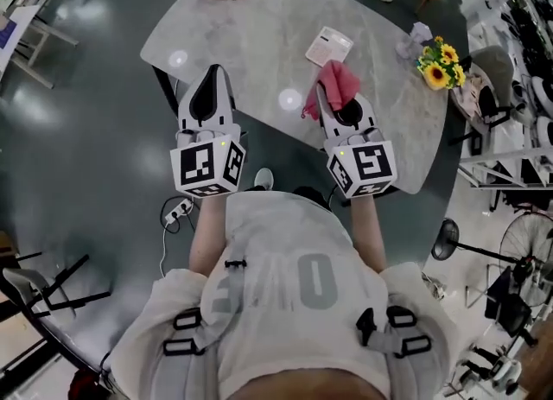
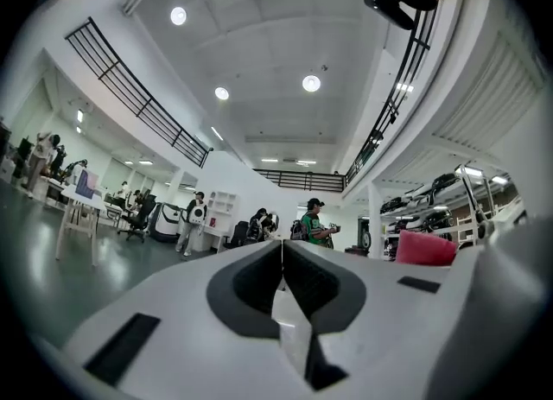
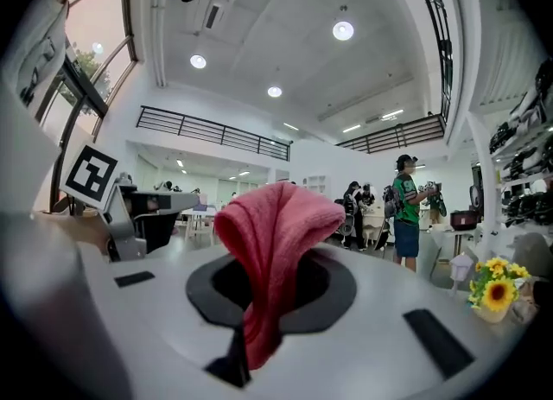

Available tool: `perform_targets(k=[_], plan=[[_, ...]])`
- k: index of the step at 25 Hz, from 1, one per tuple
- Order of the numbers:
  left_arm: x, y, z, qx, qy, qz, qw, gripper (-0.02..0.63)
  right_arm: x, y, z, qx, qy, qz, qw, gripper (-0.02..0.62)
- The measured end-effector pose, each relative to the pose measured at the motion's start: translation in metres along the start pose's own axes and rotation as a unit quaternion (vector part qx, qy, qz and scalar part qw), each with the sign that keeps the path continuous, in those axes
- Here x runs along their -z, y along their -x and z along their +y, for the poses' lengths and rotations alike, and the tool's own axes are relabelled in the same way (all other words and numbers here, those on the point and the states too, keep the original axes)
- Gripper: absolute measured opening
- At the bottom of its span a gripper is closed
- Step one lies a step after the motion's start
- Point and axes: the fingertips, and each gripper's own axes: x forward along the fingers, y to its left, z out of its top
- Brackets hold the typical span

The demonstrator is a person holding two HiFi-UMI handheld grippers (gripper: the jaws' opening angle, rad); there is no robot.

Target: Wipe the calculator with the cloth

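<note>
White left gripper (image 1: 214, 70) and right gripper (image 1: 322, 89), grey T-shirt (image 1: 285, 243)

Calculator (image 1: 329, 46): white, flat on grey counter (image 1: 259, 35), face up, set askew. Cloth (image 1: 333, 85): pink-red, bunched, pinched in jaws of right hand-held gripper (image 3: 270, 282), a fold flopping over above them; not touching calculator.

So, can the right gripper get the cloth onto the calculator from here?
Probably yes: the right gripper, jaws shut on the cloth, sits just short of the calculator, with only table surface between them; the flowers stand off to the side.
</note>
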Motion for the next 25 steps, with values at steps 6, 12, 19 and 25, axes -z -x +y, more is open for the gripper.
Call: perform_targets(k=[6,12,19,25], plan=[[0.011,-0.022,-0.008,0.02,0.006,0.008,0.9998,0.021,0.011,-0.017,-0.003,0.002,0.003,0.013,1.0,0.055],[0.012,-0.04,-0.024,0.023,0.001,0.012,0.9997,0.022,0.007,-0.02,-0.028,0.009,0.023,0.014,1.0,0.055],[-0.003,-0.05,-0.022,0.001,-0.017,-0.002,0.9999,0.023,0.005,-0.033,-0.044,0.0,-0.003,0.0,1.0,0.055],[-0.008,-0.051,-0.024,-0.001,-0.015,-0.009,0.9999,0.025,-0.001,-0.044,-0.046,-0.023,-0.004,-0.011,1.0,0.055]])
